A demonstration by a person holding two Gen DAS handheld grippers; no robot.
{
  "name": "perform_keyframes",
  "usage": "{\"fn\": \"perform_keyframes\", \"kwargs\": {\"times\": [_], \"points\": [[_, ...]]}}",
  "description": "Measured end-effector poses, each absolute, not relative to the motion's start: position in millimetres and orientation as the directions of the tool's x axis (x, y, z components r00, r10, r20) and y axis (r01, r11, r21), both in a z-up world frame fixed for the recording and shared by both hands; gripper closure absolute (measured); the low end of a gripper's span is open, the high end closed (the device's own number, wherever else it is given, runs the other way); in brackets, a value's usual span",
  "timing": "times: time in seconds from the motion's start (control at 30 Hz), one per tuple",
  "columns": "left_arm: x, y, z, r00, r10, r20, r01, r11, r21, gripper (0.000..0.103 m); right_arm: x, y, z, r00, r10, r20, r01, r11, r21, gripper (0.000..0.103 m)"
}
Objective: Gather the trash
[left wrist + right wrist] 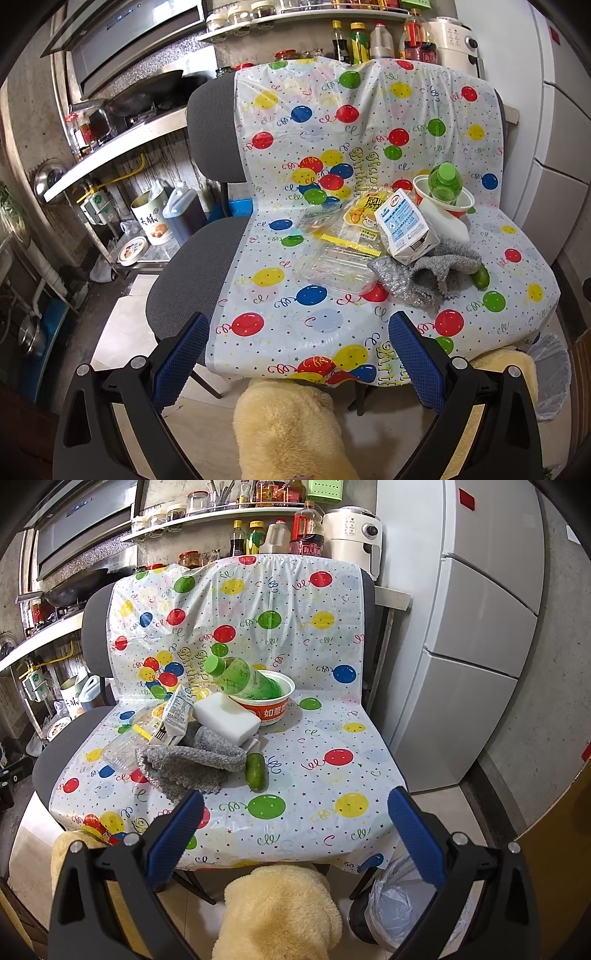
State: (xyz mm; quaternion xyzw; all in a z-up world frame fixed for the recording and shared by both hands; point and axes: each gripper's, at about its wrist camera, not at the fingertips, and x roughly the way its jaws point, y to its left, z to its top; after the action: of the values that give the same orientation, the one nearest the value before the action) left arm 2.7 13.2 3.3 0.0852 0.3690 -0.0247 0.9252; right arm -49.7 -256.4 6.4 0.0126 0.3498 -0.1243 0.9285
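A balloon-print sheet [303,775] with partly legible "Birthday" lettering covers the seats. At its centre, a red-and-white noodle bowl [267,710] bearing Chinese characters holds a tilted green bottle [243,681]. At the bowl's eight o'clock stands a blue-and-white milk carton [404,229], its print too small to read. A lined bin [397,904] sits at five o'clock. The left gripper [299,354] and right gripper [295,834] both gape wide, holding nothing.
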Motion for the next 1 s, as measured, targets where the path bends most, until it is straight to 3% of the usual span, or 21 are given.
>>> {"fn": "perform_keyframes", "kwargs": {"times": [1.0], "points": [[3.0,8.9,3.6,0.731,0.023,-0.682,0.102,0.984,0.143,0.006,-47.6,-255.2,8.4,0.724,-0.223,-0.653,0.238,0.969,-0.068,0.006]]}}
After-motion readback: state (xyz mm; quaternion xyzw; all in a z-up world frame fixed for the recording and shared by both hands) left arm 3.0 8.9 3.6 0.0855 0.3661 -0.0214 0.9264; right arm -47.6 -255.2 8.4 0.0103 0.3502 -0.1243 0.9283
